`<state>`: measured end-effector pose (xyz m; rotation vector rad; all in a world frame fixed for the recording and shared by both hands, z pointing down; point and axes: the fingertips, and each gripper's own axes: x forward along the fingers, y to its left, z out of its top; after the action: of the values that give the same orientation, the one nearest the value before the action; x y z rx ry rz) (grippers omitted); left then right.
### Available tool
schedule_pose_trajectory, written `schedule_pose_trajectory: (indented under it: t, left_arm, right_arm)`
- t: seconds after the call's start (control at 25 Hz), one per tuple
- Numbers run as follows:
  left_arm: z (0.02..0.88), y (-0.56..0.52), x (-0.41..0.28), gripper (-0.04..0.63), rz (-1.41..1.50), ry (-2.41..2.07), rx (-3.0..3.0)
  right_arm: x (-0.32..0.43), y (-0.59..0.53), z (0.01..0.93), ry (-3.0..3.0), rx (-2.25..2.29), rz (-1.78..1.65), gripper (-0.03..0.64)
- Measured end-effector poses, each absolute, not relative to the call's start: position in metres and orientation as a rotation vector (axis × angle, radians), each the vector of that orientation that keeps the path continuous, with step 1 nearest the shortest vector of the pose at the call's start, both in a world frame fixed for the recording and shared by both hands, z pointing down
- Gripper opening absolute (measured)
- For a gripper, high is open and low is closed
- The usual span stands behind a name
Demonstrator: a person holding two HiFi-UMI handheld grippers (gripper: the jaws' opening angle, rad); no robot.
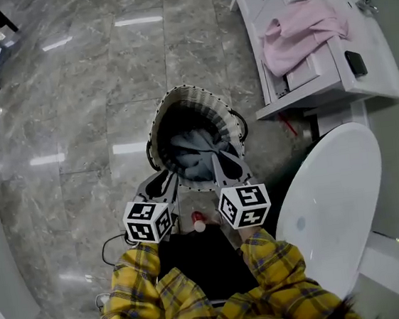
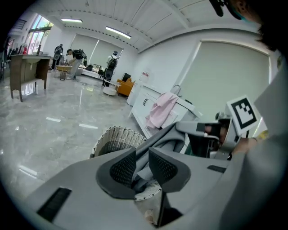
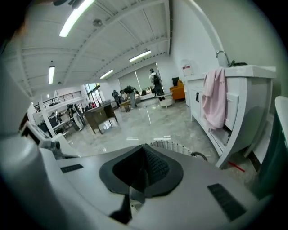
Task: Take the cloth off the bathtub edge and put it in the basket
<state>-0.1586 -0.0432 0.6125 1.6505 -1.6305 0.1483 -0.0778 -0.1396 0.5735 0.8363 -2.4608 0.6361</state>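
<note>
**A:** So, where's the grey fabric cloth (image 1: 188, 156) sitting?

**B:** It's hanging crumpled inside the rim of the round woven basket (image 1: 186, 89), which is standing on the glossy grey marble floor (image 1: 92, 96).

**A:** Grippers?

**B:** The left gripper (image 2: 141, 166) is pinching a thick bunch of folds, with its knurled black pads a narrow gap apart on it. The right gripper (image 3: 141, 166) is squeezing fully together on a thin edge, a grey sliver poking out below. A soft pink towel (image 1: 299, 33) is draping over the white cabinet (image 1: 369, 50), well apart.
</note>
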Motion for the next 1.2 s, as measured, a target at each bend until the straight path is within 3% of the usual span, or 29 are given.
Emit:
schedule_pose_trajectory:
  t: [0.44, 0.52, 0.64, 1.2]
  left_arm:
    - [0.644, -0.027, -0.152, 0.097, 0.201, -1.590, 1.601]
    - [0.646, -0.027, -0.150, 0.097, 0.207, -1.586, 1.598]
    - [0.648, -0.029, -0.147, 0.097, 0.211, -1.582, 1.596]
    - [0.607, -0.039, -0.148, 0.069, 0.155, -1.634, 1.607]
  right_arm:
    - [-0.052, -0.101, 0.678, -2.219, 0.673, 0.571, 0.034]
    - [-0.046, -0.101, 0.679, -2.209, 0.697, 0.573, 0.035]
    - [-0.040, -0.101, 0.680, -2.205, 0.722, 0.621, 0.094]
    - [-0.025, -0.116, 0.636, -2.235, 0.834, 0.622, 0.044]
